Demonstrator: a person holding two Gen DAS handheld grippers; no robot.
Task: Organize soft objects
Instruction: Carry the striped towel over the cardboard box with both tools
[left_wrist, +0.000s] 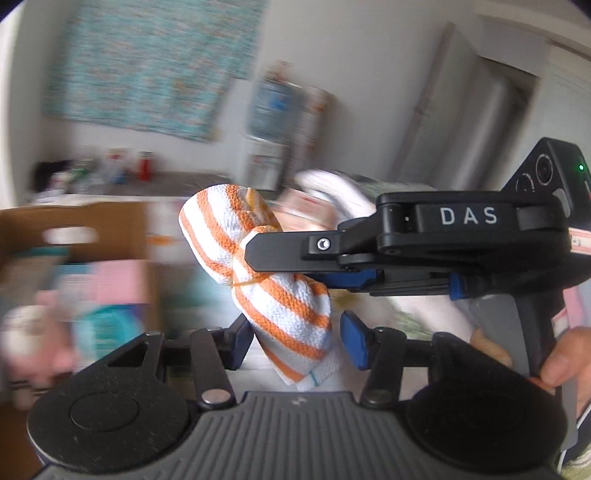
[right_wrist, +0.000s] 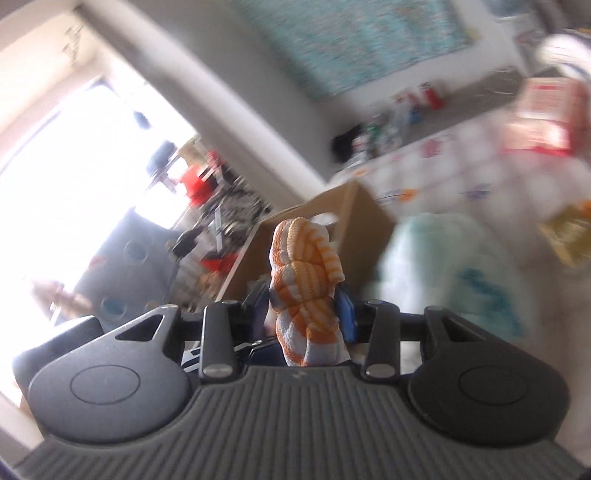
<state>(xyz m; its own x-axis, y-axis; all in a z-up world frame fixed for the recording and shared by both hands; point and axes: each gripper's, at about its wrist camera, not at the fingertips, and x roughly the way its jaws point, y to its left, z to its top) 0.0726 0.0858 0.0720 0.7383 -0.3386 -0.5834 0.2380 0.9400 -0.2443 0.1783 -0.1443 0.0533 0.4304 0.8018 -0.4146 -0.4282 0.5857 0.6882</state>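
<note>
Risk: the rolled orange-and-white striped towel (left_wrist: 258, 266) could slip or unroll if either hold shifts, since two grippers share one soft bundle in mid-air. Right gripper (right_wrist: 304, 306) is clamped on its middle. Left gripper (left_wrist: 295, 341) is part open; right pad (left_wrist: 354, 343) apparently clear of the cloth, left-side contact unclear. Both point somewhat downward, above the cardboard box (left_wrist: 74, 236). A hand (left_wrist: 561, 362) grips the right tool's handle.

The orange-and-white striped cloth (left_wrist: 280, 288) hung rolled and tied between the blue pads of the left hand-held gripper (left_wrist: 297, 339) — the right pad (left_wrist: 352, 343) stood apart from it. The right hand-held gripper (left_wrist: 258, 254) clamped the roll's middle from the right. A cardboard box (left_wrist: 96, 229) stood blurred at left.
</note>
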